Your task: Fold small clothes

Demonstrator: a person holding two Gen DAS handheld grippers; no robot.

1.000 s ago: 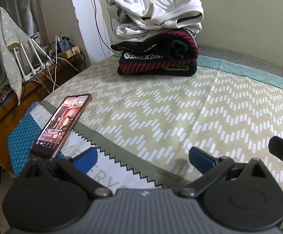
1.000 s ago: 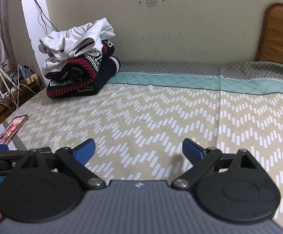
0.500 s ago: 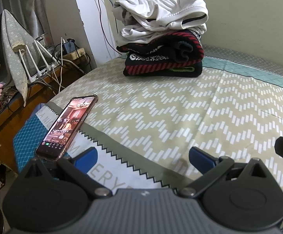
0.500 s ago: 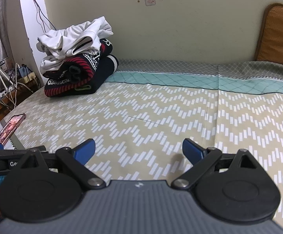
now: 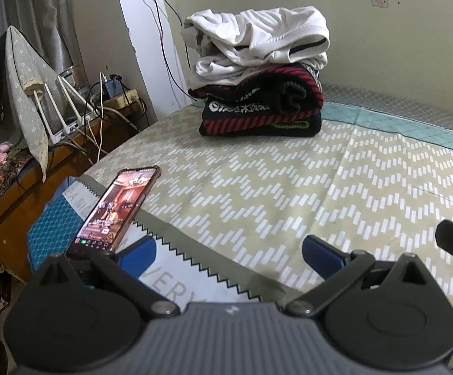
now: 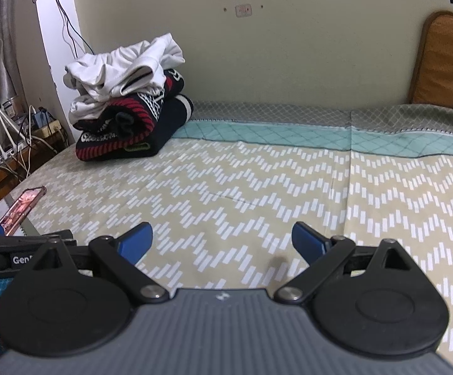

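A pile of clothes stands at the far left corner of the bed: a crumpled white garment (image 5: 257, 40) lies on top of folded dark garments with red stripes (image 5: 264, 112). The pile also shows in the right wrist view (image 6: 126, 100). My left gripper (image 5: 229, 251) is open and empty, low over the near edge of the bed, well short of the pile. My right gripper (image 6: 221, 242) is open and empty over the patterned sheet (image 6: 257, 193), to the right of the left one.
A phone (image 5: 117, 206) with a lit screen lies at the bed's left edge, near my left fingertip. A wooden side table (image 5: 54, 156) with cables and a router stands left of the bed. An orange cushion (image 6: 445, 62) leans on the wall at far right.
Both grippers have drawn back a little and the left view has turned left, so the clothes pile sits farther right and smaller. Both stay open and empty.
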